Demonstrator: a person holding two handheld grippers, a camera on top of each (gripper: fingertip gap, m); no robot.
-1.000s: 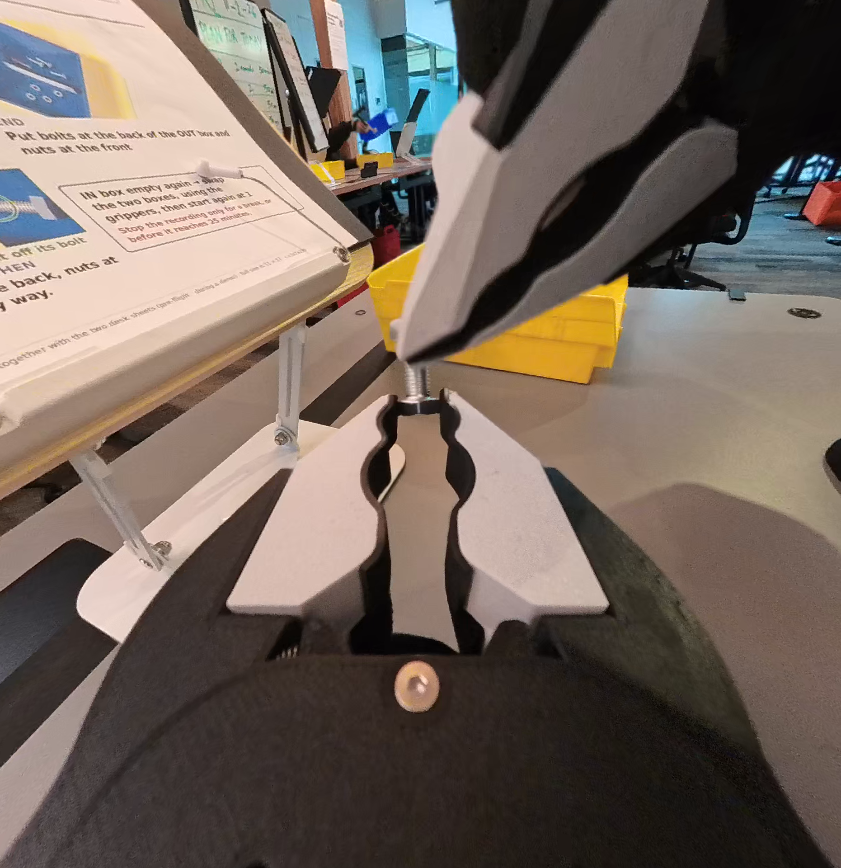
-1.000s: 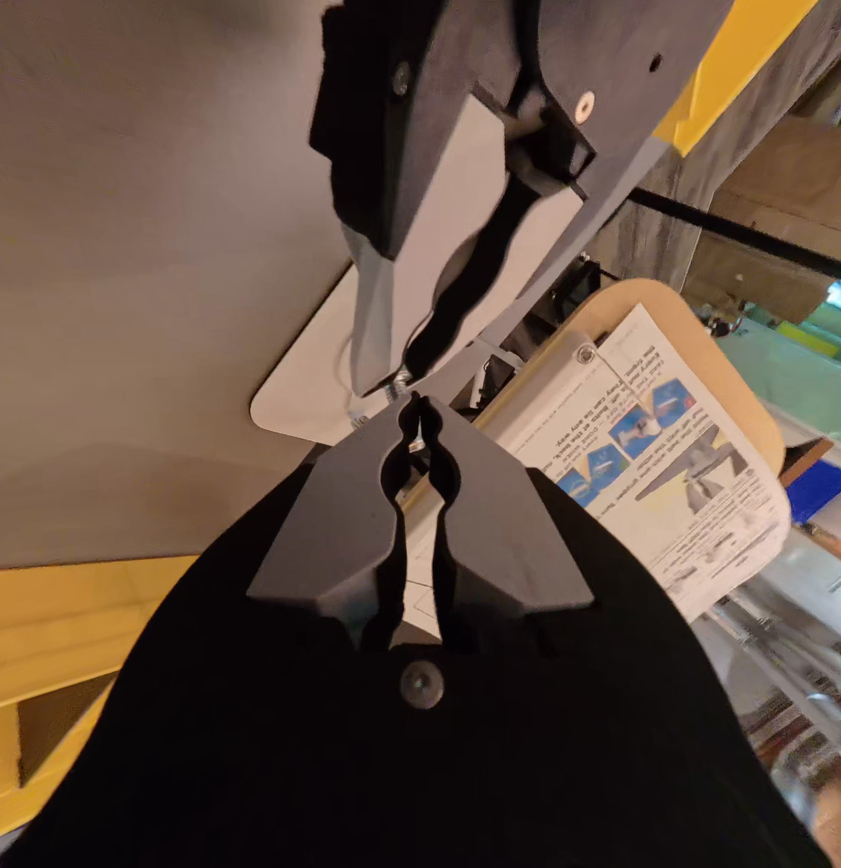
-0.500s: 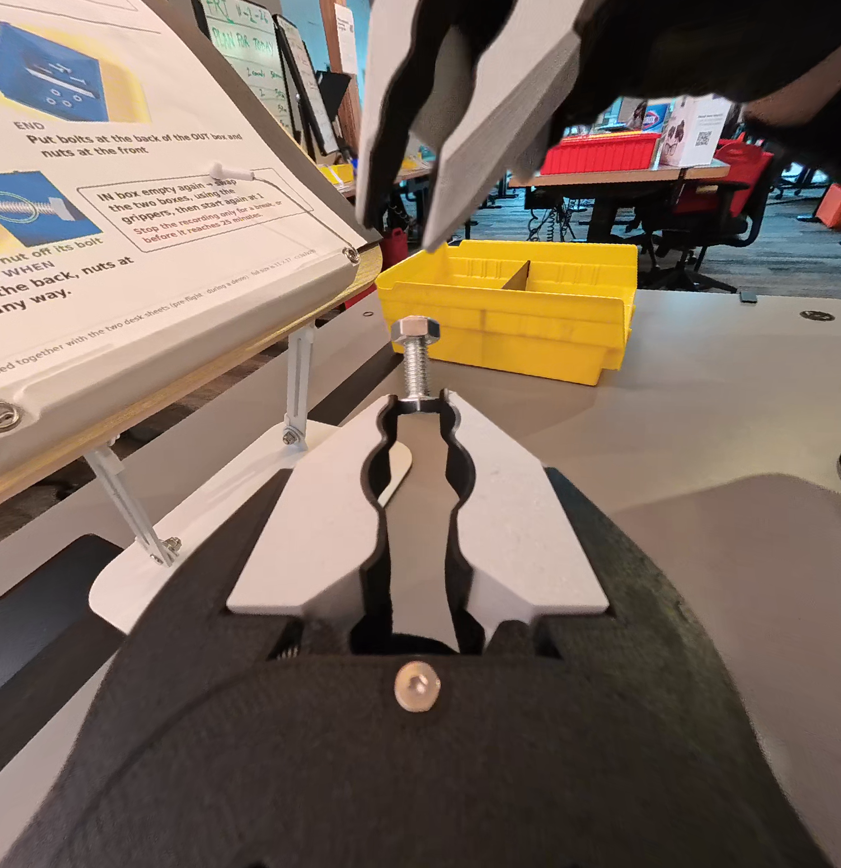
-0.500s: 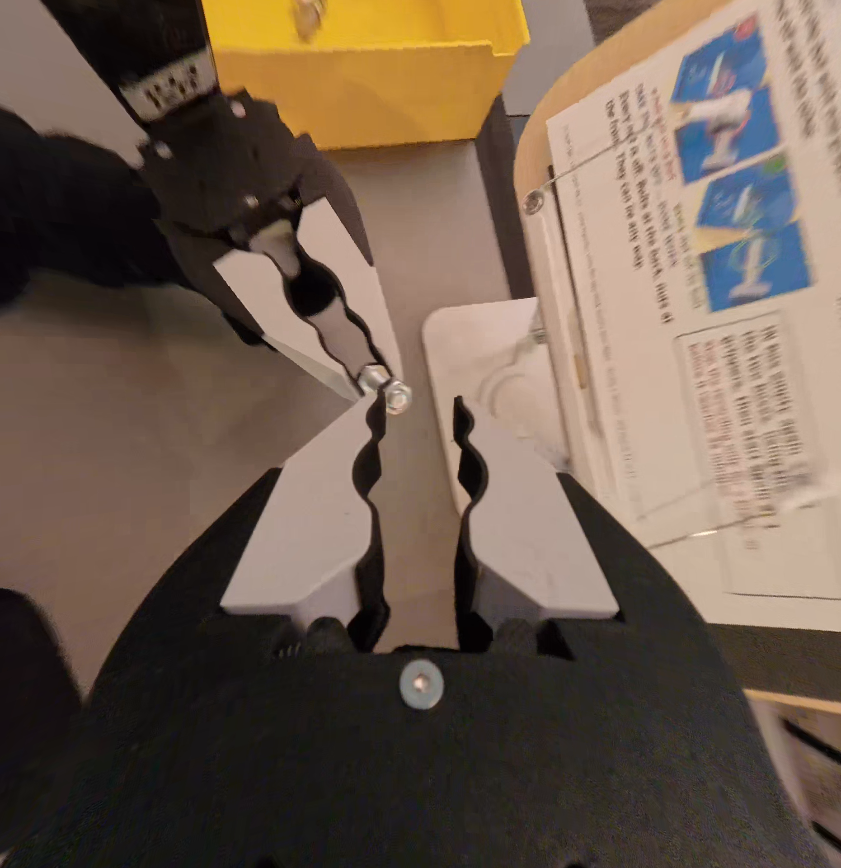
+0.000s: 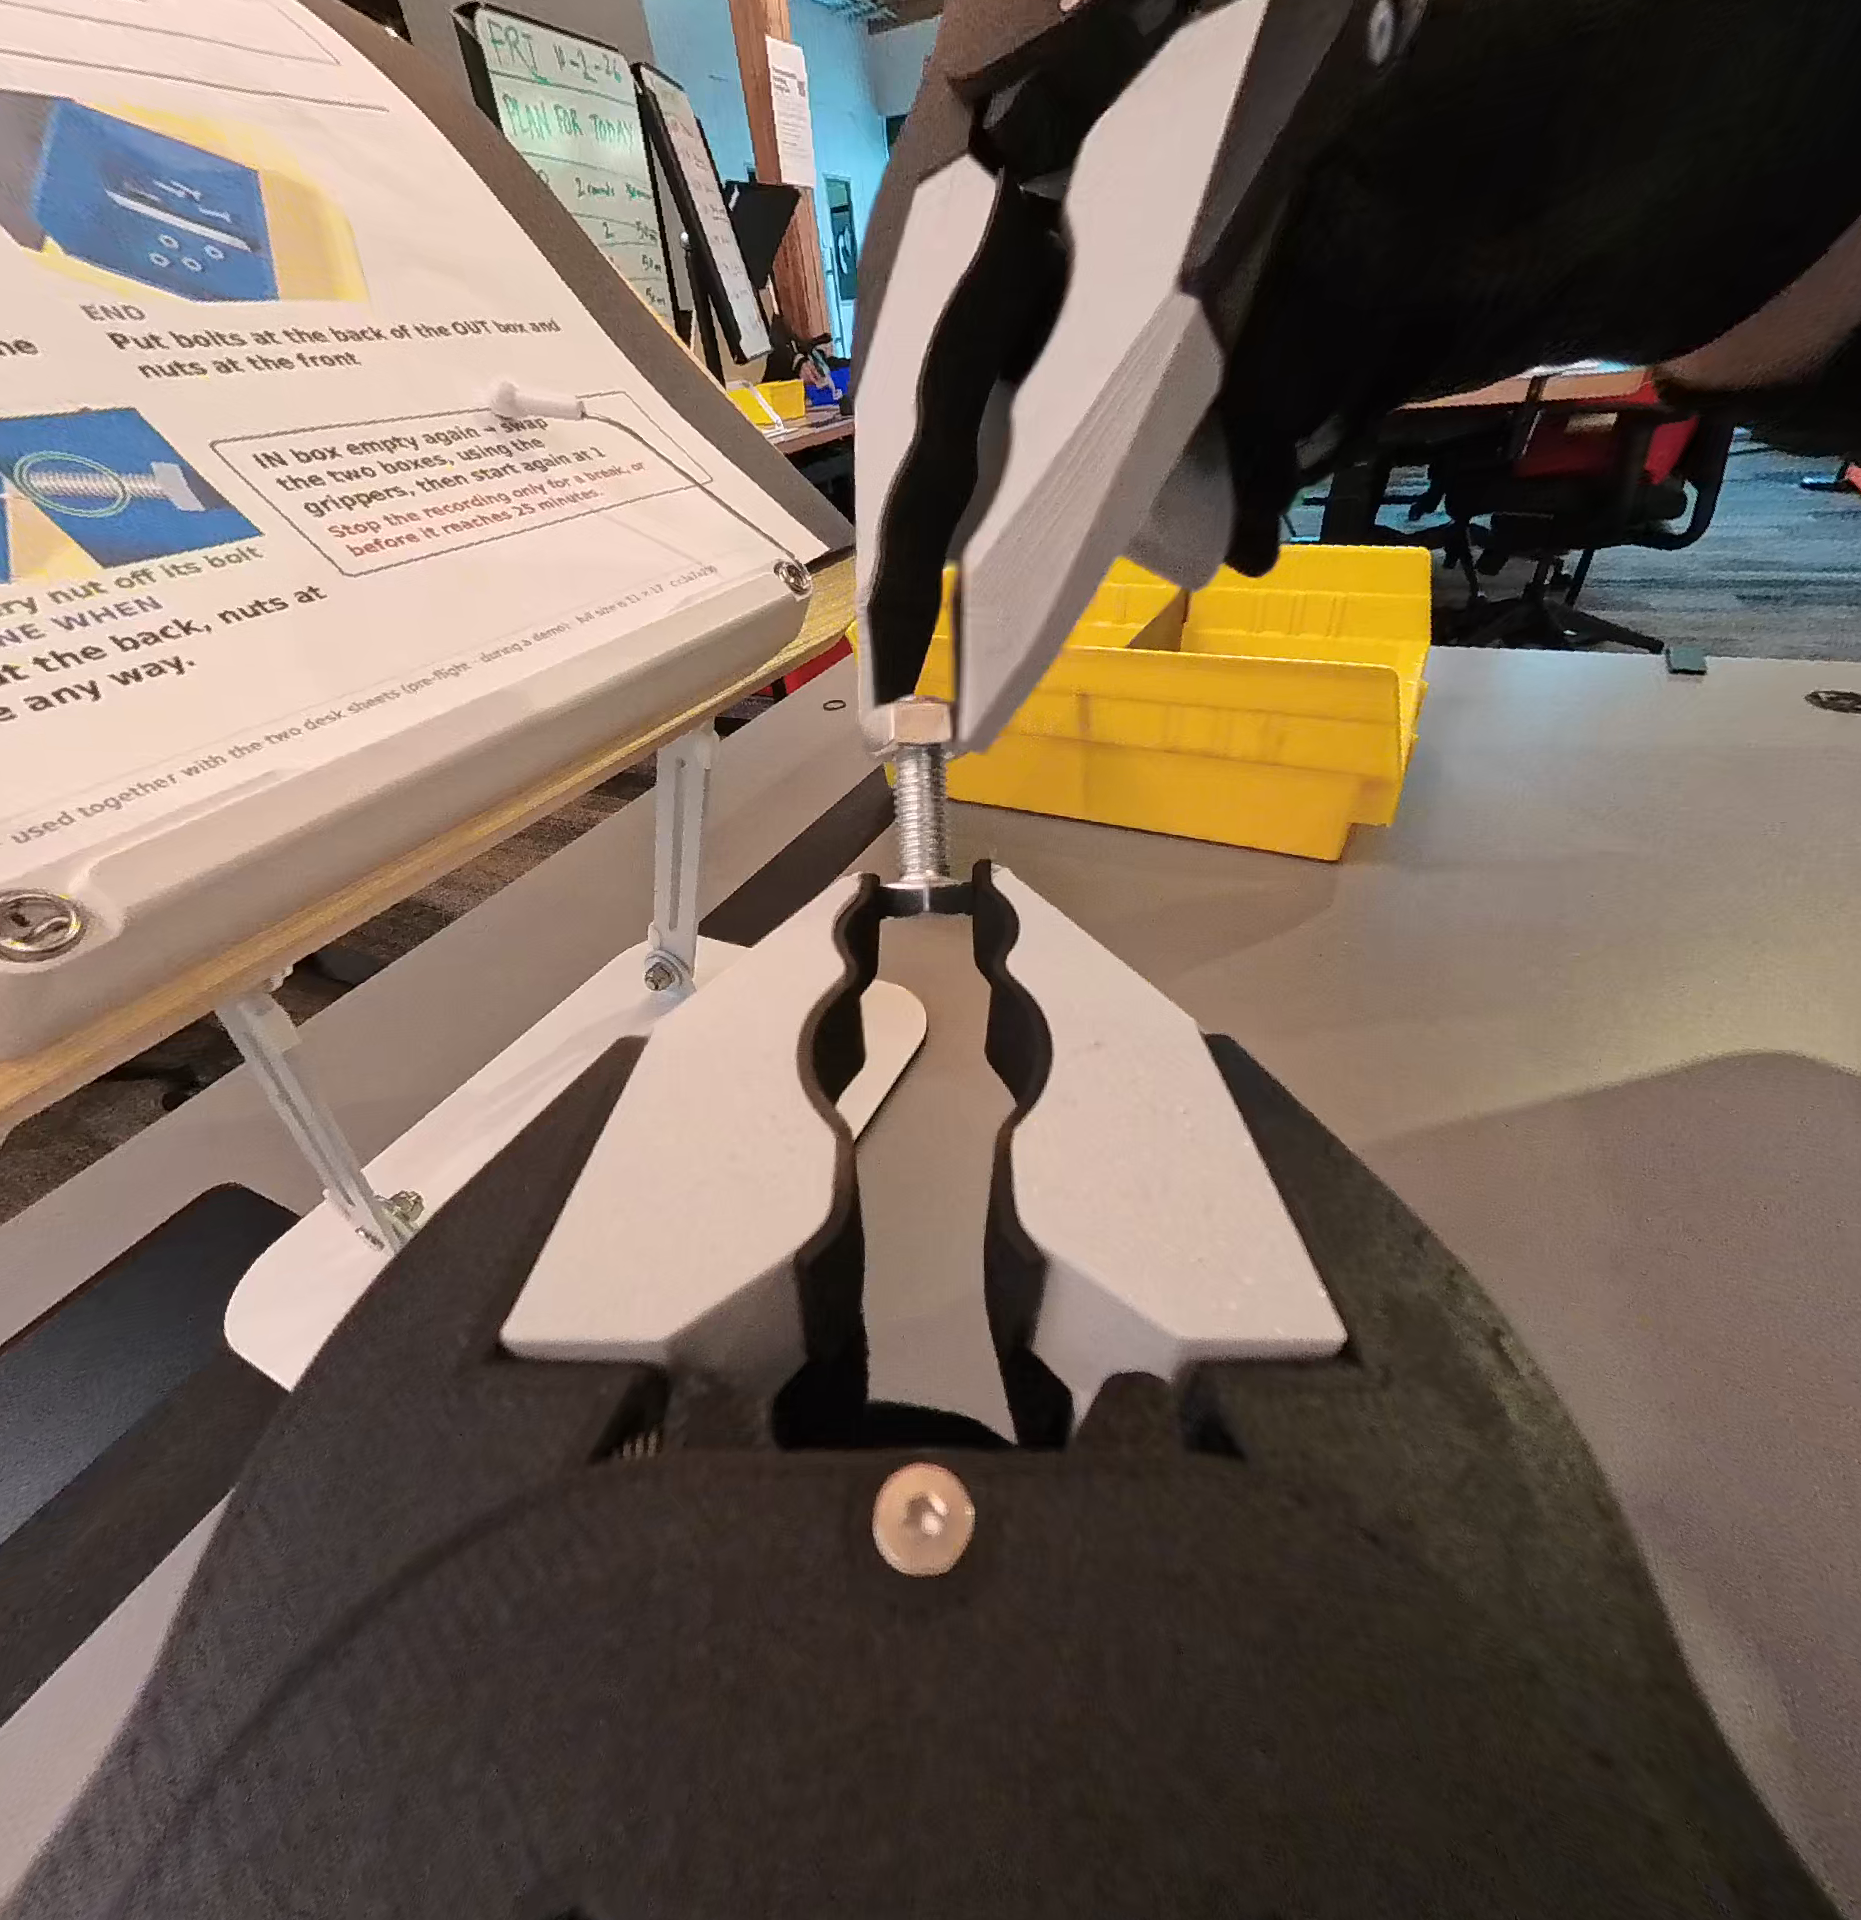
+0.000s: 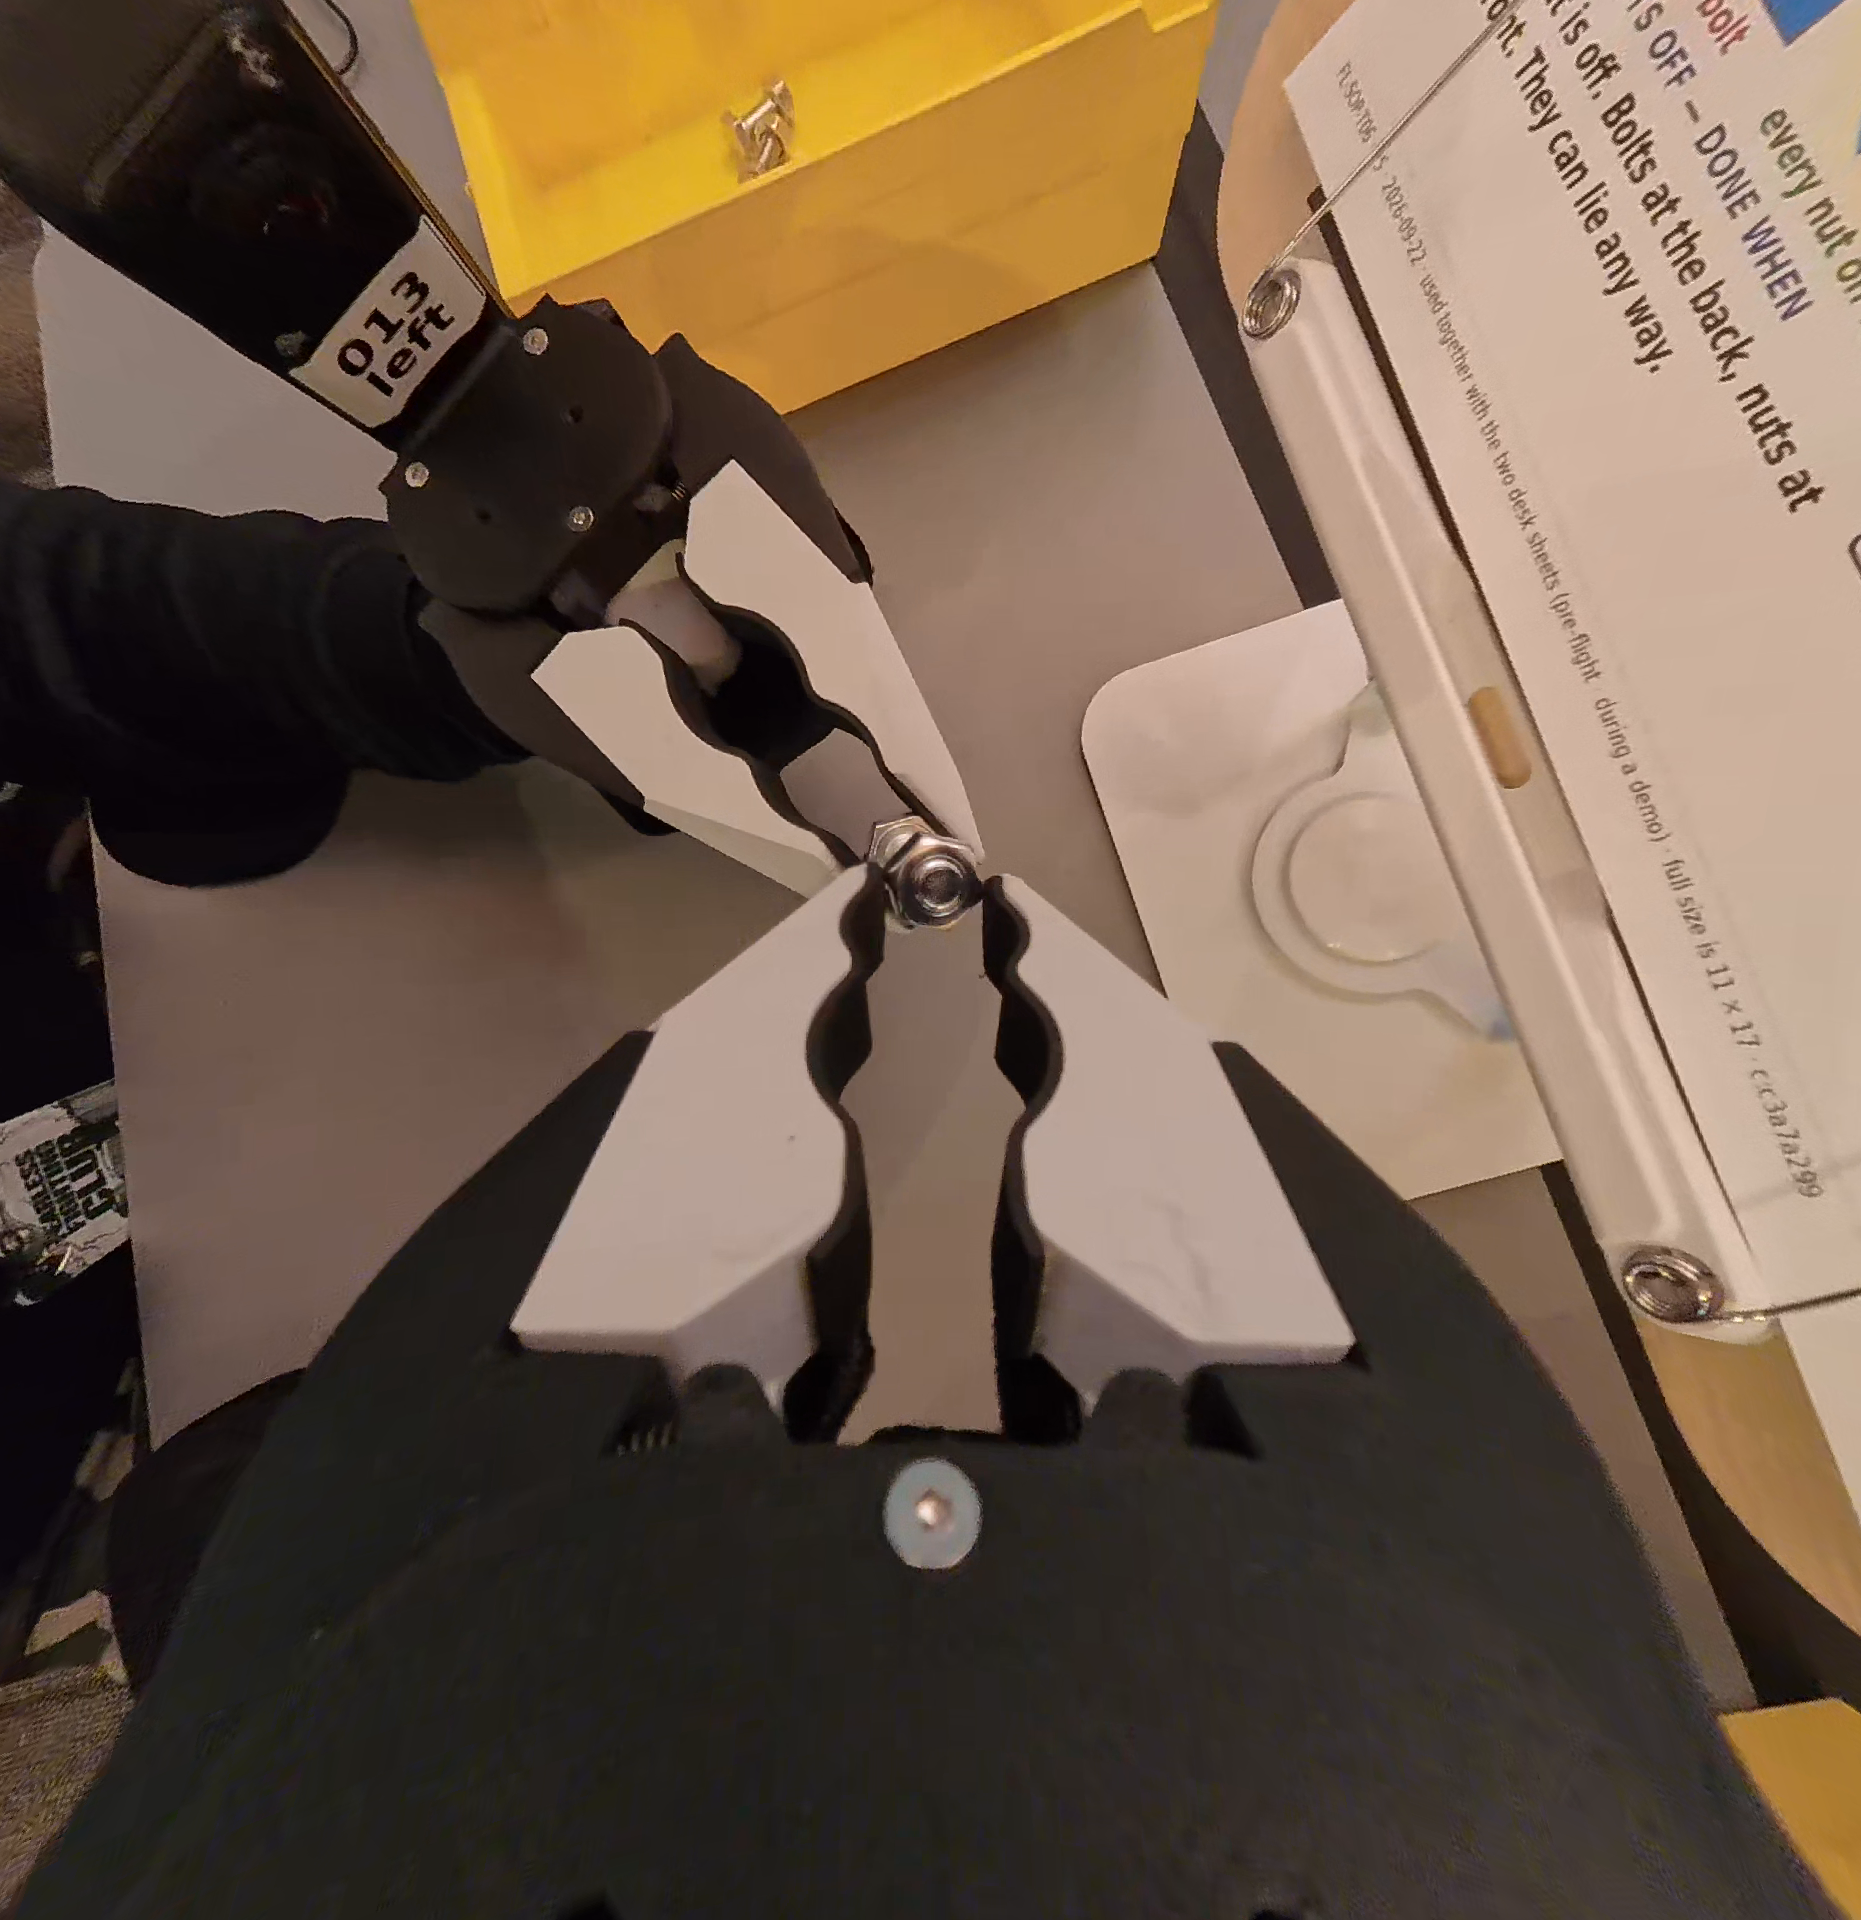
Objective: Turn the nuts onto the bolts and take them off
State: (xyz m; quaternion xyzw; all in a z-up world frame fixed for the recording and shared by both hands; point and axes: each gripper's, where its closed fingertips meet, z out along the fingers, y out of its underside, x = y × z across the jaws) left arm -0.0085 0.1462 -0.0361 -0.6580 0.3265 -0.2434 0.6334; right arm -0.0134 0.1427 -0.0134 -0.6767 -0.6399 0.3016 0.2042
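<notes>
the left claw (image 5: 924, 899) is clamped on the lower end of a bolt (image 5: 920, 810), holding it upright above the grey table (image 5: 1528, 935), threads bare between the tips and the top. in the left wrist view the right claw (image 5: 910, 681) comes down from above with its two tips at either side of the hex piece at the bolt's top (image 5: 905, 724); whether that piece is the nut or the bolt's head cannot be told. the right wrist view looks straight down on the same top (image 6: 931, 885), which sits between the right claw's (image 6: 931, 883) tips; these seem to touch it on both sides, though a firm grip cannot be told for sure. the left claw (image 6: 905, 821) reaches in from the upper left, held by a hand in a black glove (image 6: 178, 665). behind the bolt stands a yellow bin (image 5: 1217, 717) with a divider; in the other view something small and metal (image 6: 762, 127) lies in a yellow bin (image 6: 853, 208). a tilted board with a printed sheet (image 5: 282, 468) stands on thin legs and a white foot plate (image 6: 1269, 883) just beside the claws.
</notes>
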